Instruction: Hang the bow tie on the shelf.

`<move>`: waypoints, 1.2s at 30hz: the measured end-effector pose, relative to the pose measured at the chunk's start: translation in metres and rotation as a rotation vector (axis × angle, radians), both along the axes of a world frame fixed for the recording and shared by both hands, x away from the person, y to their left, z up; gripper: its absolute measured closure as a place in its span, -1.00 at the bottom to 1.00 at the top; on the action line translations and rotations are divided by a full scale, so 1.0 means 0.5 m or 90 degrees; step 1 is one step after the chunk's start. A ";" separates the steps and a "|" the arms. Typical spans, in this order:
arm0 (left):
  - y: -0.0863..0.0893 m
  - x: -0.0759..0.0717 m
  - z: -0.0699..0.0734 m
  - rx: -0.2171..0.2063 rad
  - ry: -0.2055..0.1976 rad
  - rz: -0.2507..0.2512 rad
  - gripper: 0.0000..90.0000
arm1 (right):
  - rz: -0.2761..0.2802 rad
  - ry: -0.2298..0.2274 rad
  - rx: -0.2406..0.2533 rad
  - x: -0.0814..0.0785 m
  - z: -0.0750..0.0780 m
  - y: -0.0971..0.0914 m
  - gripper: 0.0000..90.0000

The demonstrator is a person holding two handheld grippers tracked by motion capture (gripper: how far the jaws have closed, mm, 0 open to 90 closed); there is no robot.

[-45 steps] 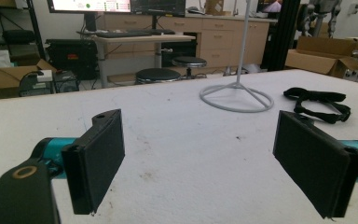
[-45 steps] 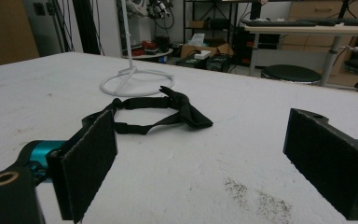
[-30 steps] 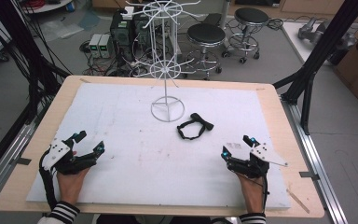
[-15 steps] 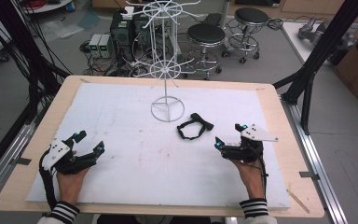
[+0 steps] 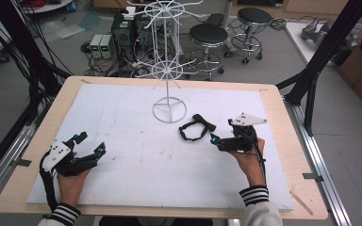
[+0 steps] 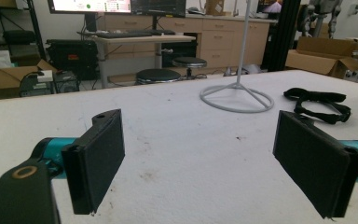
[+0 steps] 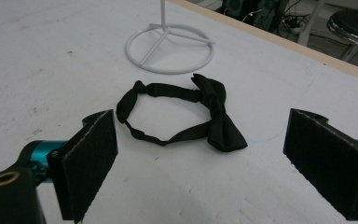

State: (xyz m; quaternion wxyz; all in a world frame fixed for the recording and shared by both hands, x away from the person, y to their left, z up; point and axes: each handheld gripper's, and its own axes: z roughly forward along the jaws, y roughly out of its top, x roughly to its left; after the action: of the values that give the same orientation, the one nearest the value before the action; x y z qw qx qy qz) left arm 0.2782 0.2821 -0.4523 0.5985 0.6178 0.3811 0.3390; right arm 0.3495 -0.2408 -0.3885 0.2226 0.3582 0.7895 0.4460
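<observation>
A black bow tie (image 5: 197,128) with its strap looped lies flat on the white mat, just right of the white wire stand (image 5: 169,109). My right gripper (image 5: 221,132) is open beside the bow tie's right end, a short way off and not touching it. In the right gripper view the bow tie (image 7: 219,123) lies ahead of the open right gripper (image 7: 205,168), with the stand's base ring (image 7: 168,72) beyond it. My left gripper (image 5: 90,143) rests open near the front left of the mat, holding nothing. In the left gripper view the left gripper (image 6: 205,163) stands wide apart, and the bow tie (image 6: 317,102) lies far right.
The stand's ring base (image 6: 237,98) sits on the white mat (image 5: 122,122) near its back centre, and wire arms spread above it. The mat covers a wooden table (image 5: 283,108). Stools, cables and black frame posts stand beyond the table's far edge.
My right gripper has moved forward and left from the front right of the mat to just beside the bow tie. The left gripper has stayed where it was.
</observation>
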 end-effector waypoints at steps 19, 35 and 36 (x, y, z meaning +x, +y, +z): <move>0.001 -0.001 0.000 0.001 0.000 0.003 -0.63 | 0.010 0.108 -0.018 0.099 -0.002 0.049 -0.80; 0.001 0.000 0.000 -0.003 -0.001 0.002 -0.63 | -0.027 0.141 -0.104 0.136 -0.037 0.060 -0.46; 0.001 -0.001 0.000 -0.002 -0.001 0.003 -0.63 | -0.035 0.141 -0.111 0.138 -0.040 0.060 -0.40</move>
State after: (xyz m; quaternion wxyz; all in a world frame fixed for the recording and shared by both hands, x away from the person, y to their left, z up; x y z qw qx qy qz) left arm 0.2780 0.2826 -0.4524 0.5992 0.6157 0.3826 0.3399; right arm 0.4183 -0.2109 -0.4083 0.1768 0.4062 0.8346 0.3275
